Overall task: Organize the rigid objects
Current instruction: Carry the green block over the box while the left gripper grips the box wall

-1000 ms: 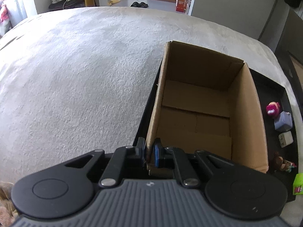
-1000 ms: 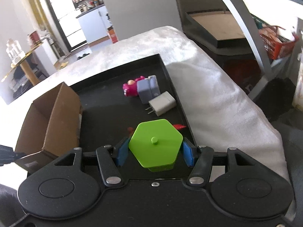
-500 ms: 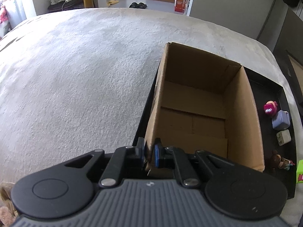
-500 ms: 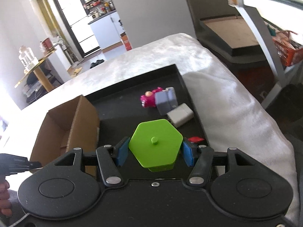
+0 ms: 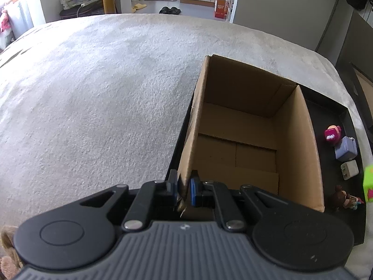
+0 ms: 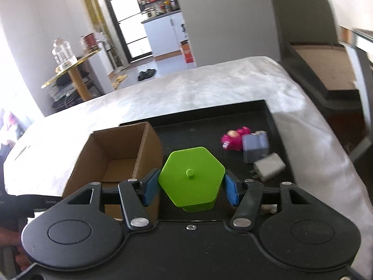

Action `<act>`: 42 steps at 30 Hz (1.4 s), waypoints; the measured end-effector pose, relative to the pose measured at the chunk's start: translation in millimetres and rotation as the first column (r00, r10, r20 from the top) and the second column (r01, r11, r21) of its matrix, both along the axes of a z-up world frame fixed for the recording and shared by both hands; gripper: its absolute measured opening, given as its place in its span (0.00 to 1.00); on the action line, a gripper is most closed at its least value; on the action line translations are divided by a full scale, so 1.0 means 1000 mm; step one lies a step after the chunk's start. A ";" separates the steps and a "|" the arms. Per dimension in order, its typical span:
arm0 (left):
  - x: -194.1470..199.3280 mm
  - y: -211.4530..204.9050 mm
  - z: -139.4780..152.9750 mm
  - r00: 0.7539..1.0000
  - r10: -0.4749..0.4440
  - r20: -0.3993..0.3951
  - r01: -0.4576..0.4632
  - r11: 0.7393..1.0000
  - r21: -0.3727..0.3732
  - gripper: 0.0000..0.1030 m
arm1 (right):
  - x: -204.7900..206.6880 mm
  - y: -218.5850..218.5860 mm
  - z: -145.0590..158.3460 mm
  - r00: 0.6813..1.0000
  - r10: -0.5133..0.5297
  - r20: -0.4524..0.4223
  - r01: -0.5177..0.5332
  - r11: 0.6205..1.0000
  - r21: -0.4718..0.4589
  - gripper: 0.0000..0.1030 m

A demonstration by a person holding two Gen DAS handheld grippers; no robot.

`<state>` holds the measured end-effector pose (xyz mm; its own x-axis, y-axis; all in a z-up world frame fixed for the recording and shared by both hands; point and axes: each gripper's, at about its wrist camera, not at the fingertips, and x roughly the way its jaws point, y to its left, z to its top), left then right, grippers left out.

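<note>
Grey walls (image 6: 58, 46), white kitchen cabinet (image 6: 167, 35), sunlit round side table (image 6: 72, 63).

Left gripper (image 5: 183, 185) fingers (image 5: 194, 190) clamp cardboard box (image 5: 296, 144) wall.

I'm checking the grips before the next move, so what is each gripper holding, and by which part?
The left gripper pinches the cardboard box by its near wall's top edge. The right gripper holds the green hexagonal block by two opposite sides.

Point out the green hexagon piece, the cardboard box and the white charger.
green hexagon piece (image 6: 191, 182): right wrist view, its flat top face.
cardboard box (image 5: 296, 149): left wrist view, inner right wall.
white charger (image 6: 270, 166): right wrist view, its body.
</note>
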<state>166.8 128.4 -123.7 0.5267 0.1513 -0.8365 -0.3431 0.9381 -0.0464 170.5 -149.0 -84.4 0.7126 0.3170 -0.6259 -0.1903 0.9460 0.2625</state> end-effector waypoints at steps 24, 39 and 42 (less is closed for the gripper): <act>0.002 -0.005 -0.005 1.000 -0.001 0.006 0.000 0.997 0.073 0.10 | 0.043 0.131 0.008 0.917 0.396 -0.036 -0.391 0.880 -0.269 0.55; 0.003 -0.007 -0.006 1.000 0.002 0.009 -0.003 0.993 0.115 0.11 | 0.059 0.181 0.008 0.734 0.673 -0.087 -0.601 0.585 -0.545 0.55; 0.004 -0.007 -0.006 1.000 0.006 0.009 -0.007 0.993 0.117 0.11 | 0.061 0.191 0.011 0.660 0.744 -0.108 -0.634 0.473 -0.612 0.55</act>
